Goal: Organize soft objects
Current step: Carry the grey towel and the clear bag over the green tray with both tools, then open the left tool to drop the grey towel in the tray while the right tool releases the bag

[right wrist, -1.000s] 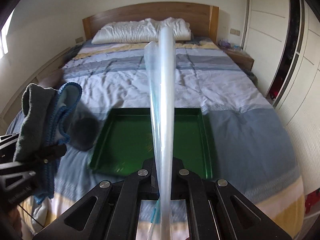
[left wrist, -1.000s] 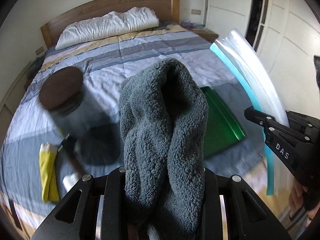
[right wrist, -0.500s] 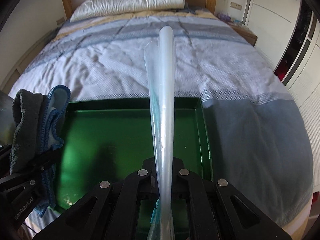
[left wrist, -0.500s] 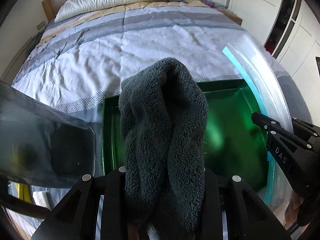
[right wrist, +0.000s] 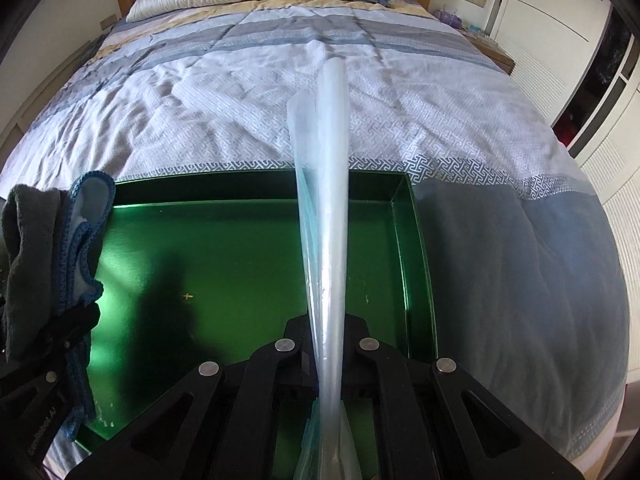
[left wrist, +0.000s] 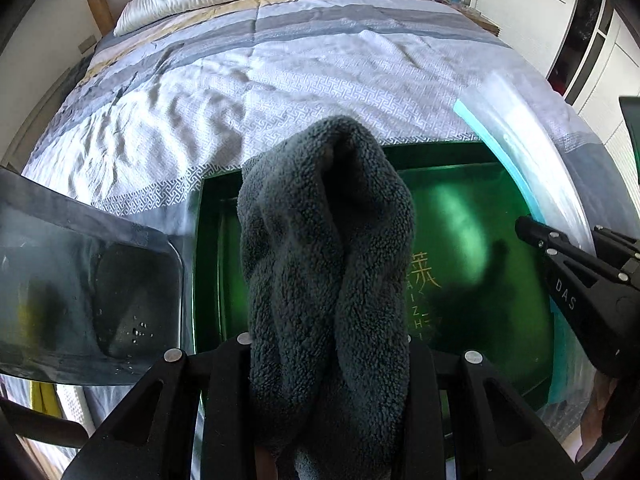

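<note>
Left gripper (left wrist: 326, 344): fingers clamped on a folded grey towel (left wrist: 324, 248), which stands up between them, over the near left part of a green tray (right wrist: 256, 248) lying on the bed (right wrist: 400, 120). From the right wrist view the towel shows a pale blue face and a blue stitched edge. Right gripper (right wrist: 326, 344): fingers together, pinching a clear plastic bag (right wrist: 324, 184) flat near one edge; the bag stands above the tray's middle, with a teal strip along one side. Risks, as judged: the bag is gripped closed and edge-on, so its mouth may not open when the towel is offered, and the towel could bunch against it or drop onto the tray. The thin film may slide out of the pinch if the towel drags on it. The towel is bulky and folded double; a loose fold could catch on the bag's rim. A dark translucent object (left wrist: 80, 292) sits close at the left of the left wrist view; a sideways swing might strike it. Writing: "DAS" on the right gripper's side; gold characters with letters "AIZH" on the tray floor, partly hidden; partial lettering ending "AI" on the left gripper's body.
</note>
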`<control>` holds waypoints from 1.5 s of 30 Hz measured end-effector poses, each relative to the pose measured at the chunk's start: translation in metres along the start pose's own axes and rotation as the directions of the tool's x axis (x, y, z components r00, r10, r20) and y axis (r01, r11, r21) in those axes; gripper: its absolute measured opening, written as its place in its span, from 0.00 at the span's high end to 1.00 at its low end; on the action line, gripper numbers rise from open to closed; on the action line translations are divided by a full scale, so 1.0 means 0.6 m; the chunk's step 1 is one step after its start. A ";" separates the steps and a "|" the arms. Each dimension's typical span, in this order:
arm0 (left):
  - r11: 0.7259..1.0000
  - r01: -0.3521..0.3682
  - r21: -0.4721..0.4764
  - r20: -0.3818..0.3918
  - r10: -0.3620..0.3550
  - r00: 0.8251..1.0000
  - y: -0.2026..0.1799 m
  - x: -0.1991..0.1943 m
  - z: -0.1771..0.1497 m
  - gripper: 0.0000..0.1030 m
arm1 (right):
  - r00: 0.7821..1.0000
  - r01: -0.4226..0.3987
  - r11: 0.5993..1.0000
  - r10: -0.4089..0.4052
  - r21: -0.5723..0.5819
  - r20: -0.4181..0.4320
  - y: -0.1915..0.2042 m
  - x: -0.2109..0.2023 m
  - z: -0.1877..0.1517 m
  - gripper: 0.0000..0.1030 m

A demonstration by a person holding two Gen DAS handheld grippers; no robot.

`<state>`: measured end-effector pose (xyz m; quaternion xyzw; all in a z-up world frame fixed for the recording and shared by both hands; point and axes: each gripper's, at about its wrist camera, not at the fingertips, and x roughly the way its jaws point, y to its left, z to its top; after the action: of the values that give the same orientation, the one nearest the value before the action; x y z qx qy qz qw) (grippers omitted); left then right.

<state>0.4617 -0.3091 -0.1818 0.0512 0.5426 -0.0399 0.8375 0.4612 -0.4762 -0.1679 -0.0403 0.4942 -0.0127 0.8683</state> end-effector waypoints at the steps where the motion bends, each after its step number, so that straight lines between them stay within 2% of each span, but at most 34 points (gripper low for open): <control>1: 1.000 0.002 -0.001 -0.002 -0.002 1.000 0.000 0.001 0.000 0.76 | 1.000 0.002 1.000 -0.002 -0.001 0.001 -0.001 0.000 -0.005 0.97; 5: 1.000 -0.006 -0.007 -0.009 0.006 1.000 0.005 0.009 0.003 0.76 | 1.000 0.009 1.000 -0.009 -0.003 0.004 0.002 0.008 -0.003 0.96; 8: 1.000 -0.015 0.000 -0.009 0.015 1.000 0.004 0.012 0.004 0.74 | 1.000 0.005 1.000 -0.005 0.010 -0.003 0.000 0.011 -0.001 0.88; 10: 1.000 -0.015 0.004 0.002 0.015 1.000 0.002 0.009 0.004 0.72 | 1.000 0.009 1.000 -0.009 0.015 -0.006 0.000 0.013 -0.001 0.57; 11: 1.000 -0.017 0.004 0.001 0.017 1.000 0.002 0.009 0.004 0.68 | 1.000 0.011 1.000 -0.011 0.015 0.001 -0.001 0.010 -0.002 0.38; 12: 1.000 -0.020 0.004 0.006 0.020 1.000 0.001 0.008 0.004 0.67 | 1.000 0.012 1.000 -0.012 0.016 0.008 -0.002 0.006 -0.003 0.36; 19: 0.999 -0.032 0.014 0.014 0.032 0.999 -0.003 0.002 0.001 0.66 | 0.999 0.025 1.000 -0.025 0.008 0.021 -0.001 -0.012 -0.008 0.33; 22: 0.999 -0.044 0.012 0.030 0.044 0.999 -0.004 -0.004 0.000 0.61 | 0.999 0.031 0.999 -0.031 0.009 0.027 -0.003 -0.021 -0.010 0.30; 24: 0.999 -0.048 0.013 0.033 0.048 0.998 -0.005 -0.007 -0.001 0.54 | 0.999 0.037 0.999 -0.037 0.009 0.036 -0.004 -0.030 -0.012 0.28; 27: 0.999 -0.048 0.010 0.037 0.048 0.998 -0.006 -0.011 -0.002 0.47 | 0.998 0.038 0.999 -0.038 0.014 0.045 -0.007 -0.040 -0.015 0.26; 41: 0.999 -0.052 0.008 0.060 0.052 0.997 -0.004 -0.021 -0.003 0.42 | 0.997 0.031 0.999 -0.033 0.030 0.071 -0.008 -0.066 -0.019 0.26; 45: 0.998 -0.062 0.011 0.069 0.061 0.996 -0.008 -0.024 -0.006 0.39 | 0.997 0.038 0.999 -0.039 0.025 0.072 -0.005 -0.068 -0.021 0.20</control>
<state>0.4518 -0.3131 -0.1703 0.0718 0.5115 -0.0192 0.8561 0.4296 -0.4774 -0.1393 -0.0400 0.4614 -0.0337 0.8856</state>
